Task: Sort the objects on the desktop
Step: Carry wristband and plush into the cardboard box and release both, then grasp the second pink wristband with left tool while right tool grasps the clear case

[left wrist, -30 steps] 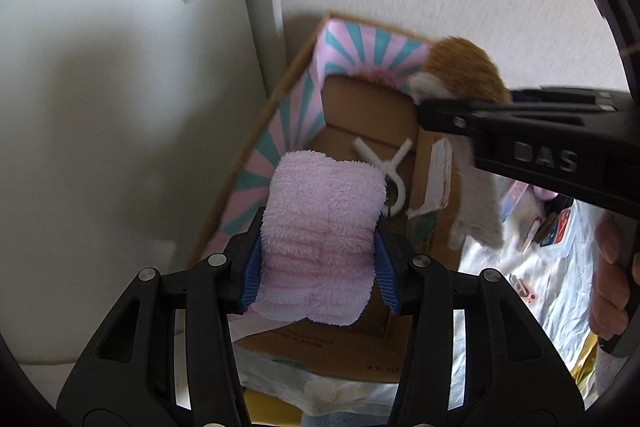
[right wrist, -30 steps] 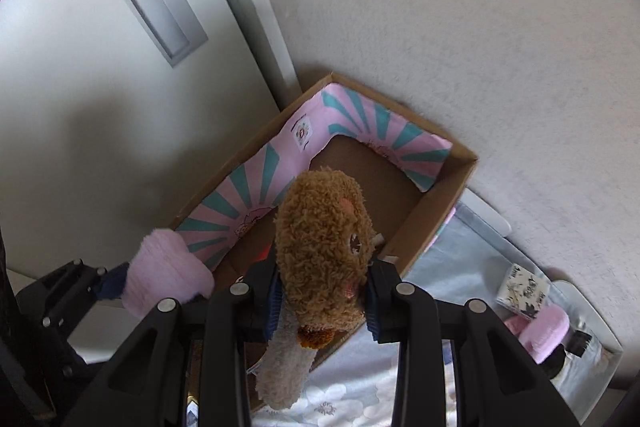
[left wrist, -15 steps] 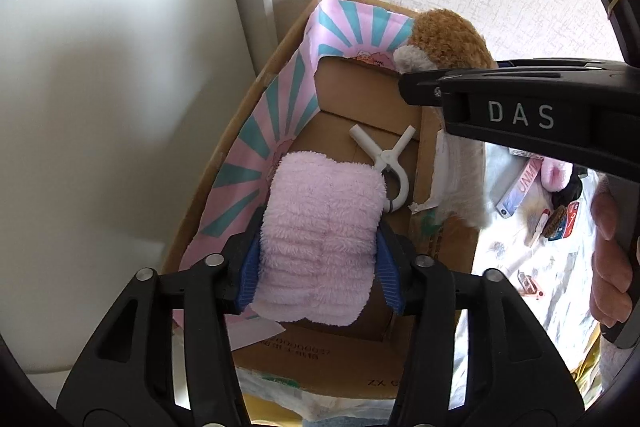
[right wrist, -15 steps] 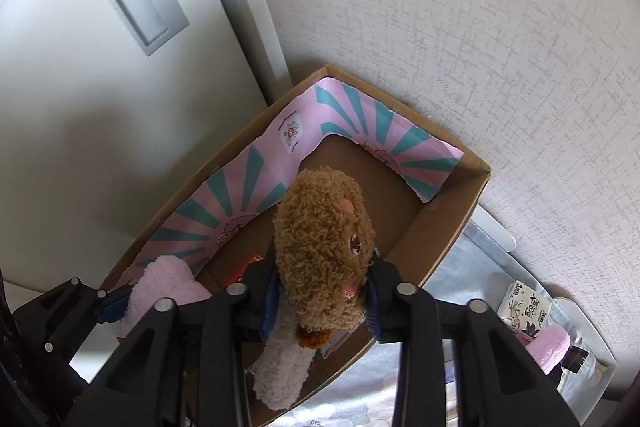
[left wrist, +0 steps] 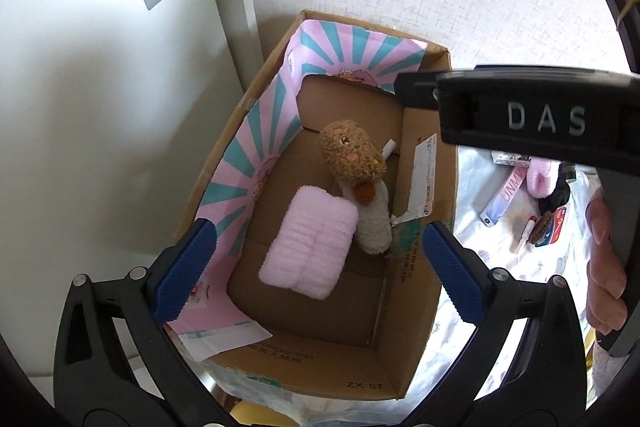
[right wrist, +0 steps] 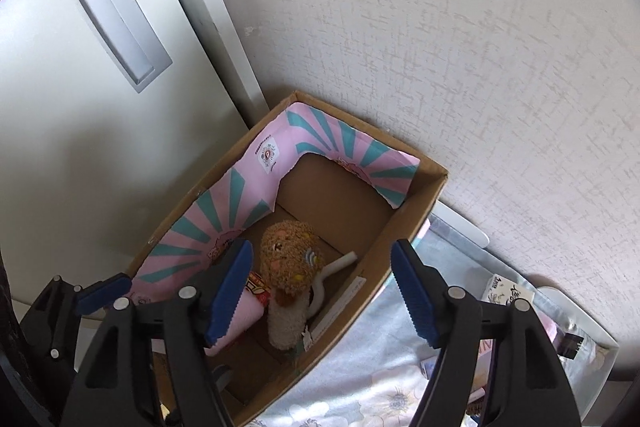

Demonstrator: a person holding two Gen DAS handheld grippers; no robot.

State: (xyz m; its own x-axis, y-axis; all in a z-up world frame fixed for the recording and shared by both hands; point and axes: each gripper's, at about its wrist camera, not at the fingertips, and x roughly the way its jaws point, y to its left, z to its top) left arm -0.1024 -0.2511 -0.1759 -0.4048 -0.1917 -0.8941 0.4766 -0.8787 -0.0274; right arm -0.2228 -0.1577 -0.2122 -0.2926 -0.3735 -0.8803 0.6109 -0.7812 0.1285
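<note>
A cardboard box (left wrist: 424, 299) (right wrist: 420, 199) lined with pink and teal paper stands against the wall. Inside lie a folded pink fluffy cloth (left wrist: 312, 243) (right wrist: 244, 319) and a brown plush toy (left wrist: 352, 155) (right wrist: 290, 263) with a cream body, side by side. My left gripper (left wrist: 320, 267) is open and empty above the box's near end. My right gripper (right wrist: 324, 291) is open and empty above the box; its side crosses the left wrist view (left wrist: 540, 119).
A white plastic hook (right wrist: 332, 275) lies under the plush. To the right of the box, a floral cloth (right wrist: 360, 379) holds small items: a pink fluffy thing (left wrist: 540, 175), cards, a small white box (right wrist: 508, 295). A white door (right wrist: 80, 107) stands at the left.
Both grippers opened. The pink cloth and the brown plush dropped from the jaws and now lie on the box floor. Both grippers rose higher above the box.
</note>
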